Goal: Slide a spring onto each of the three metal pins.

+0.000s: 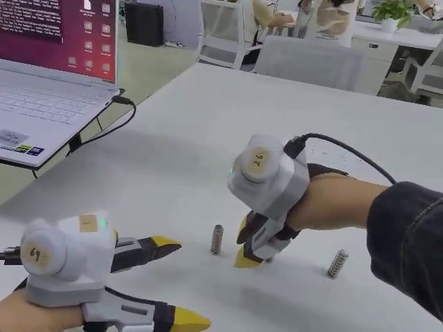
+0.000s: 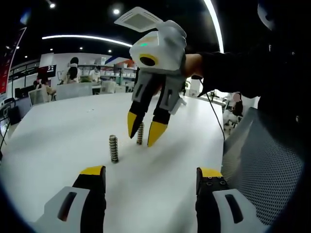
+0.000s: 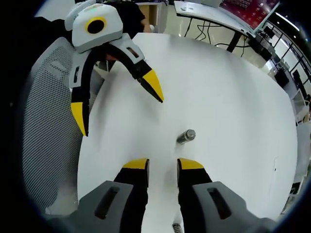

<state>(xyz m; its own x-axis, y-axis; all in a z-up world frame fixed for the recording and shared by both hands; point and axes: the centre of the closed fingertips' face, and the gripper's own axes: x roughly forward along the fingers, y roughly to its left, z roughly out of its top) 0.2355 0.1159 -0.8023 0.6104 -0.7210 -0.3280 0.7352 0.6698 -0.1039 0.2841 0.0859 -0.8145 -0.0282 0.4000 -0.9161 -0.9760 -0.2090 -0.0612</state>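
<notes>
Going left to right in the head view: an open laptop (image 1: 48,76) is in the upper left, and the white table (image 1: 208,124) takes up most of the rest. In the lower left corner is the left gripper (image 1: 185,282), low over the table with its jaws spread wide and nothing between them. Its own view agrees, with two yellow tips far apart at the bottom and bare table in the gap. Just right of it, lower middle, the left spring (image 1: 217,239) stands upright on the table. I honestly can't make out whether there's a pin inside it. Next over, around the centre, the right gripper (image 1: 250,257) points almost straight down with its tips right at the tabletop, though I can't tell if they touch it. Its jaws are parted by a narrow gap and hold nothing. In its own view the left spring sits just ahead of the tips, seen from the top and a bit right of the gap, not in it. A black cable (image 1: 346,149) runs off that gripper toward the right. The right spring (image 1: 337,263) is lower right, leaning a little, well apart from the tips. A dark sleeve (image 1: 408,242) sits at the right edge. In the left gripper view, a further spring (image 2: 140,133) peeks through between the right gripper's tips, and I can't tell if it's the right spring or another one.
</notes>
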